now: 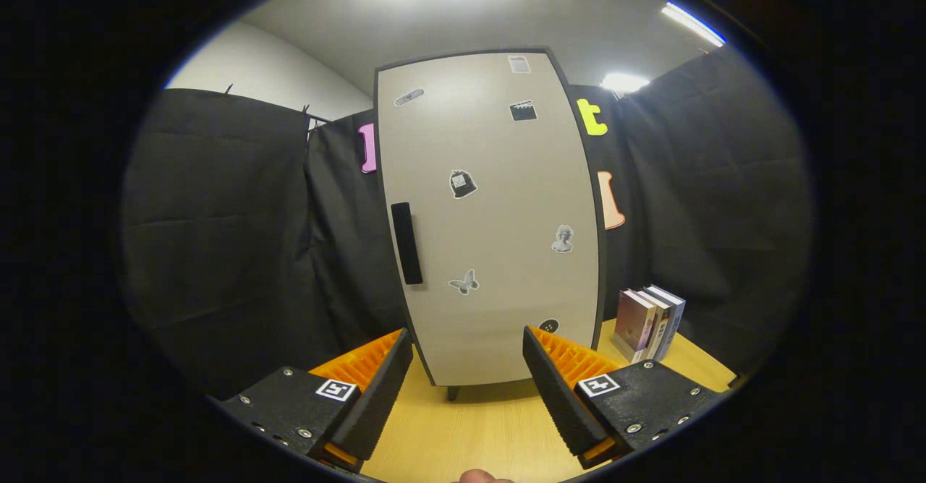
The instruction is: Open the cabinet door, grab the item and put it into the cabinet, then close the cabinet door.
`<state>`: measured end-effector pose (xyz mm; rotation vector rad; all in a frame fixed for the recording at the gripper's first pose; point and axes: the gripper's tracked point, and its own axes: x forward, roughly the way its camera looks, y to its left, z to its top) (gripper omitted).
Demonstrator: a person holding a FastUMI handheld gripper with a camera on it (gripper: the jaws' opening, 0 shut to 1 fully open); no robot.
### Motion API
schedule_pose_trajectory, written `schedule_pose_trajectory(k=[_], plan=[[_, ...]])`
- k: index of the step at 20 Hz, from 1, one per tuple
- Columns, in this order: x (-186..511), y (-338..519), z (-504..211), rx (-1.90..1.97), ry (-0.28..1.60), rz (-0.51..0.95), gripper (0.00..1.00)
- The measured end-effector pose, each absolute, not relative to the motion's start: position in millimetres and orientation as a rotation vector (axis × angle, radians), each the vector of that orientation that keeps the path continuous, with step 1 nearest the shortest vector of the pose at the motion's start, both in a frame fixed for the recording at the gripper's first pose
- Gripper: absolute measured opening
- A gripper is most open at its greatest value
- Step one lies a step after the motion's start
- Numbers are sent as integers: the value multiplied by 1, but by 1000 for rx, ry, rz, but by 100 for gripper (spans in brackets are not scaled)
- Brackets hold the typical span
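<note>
The tall beige sticker-dotted cabinet point(492, 215) stands shut on the pale wooden bench point(477, 432), its base partly hidden behind the tongs point(466, 382). These gape apart, empty. Right of the cabinet stand upright books point(649, 322), their covers too small to read.

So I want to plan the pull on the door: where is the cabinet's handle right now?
The black handle sits upright near the left edge of the closed cabinet door, about mid-height, beyond the open gripper and left of the butterfly sticker.
</note>
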<state>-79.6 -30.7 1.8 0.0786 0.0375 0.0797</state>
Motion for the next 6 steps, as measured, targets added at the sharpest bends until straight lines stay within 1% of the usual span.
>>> schedule_pose_trajectory(k=[6], plan=[[-84, -32, 4, 75, 30, 77, 95]])
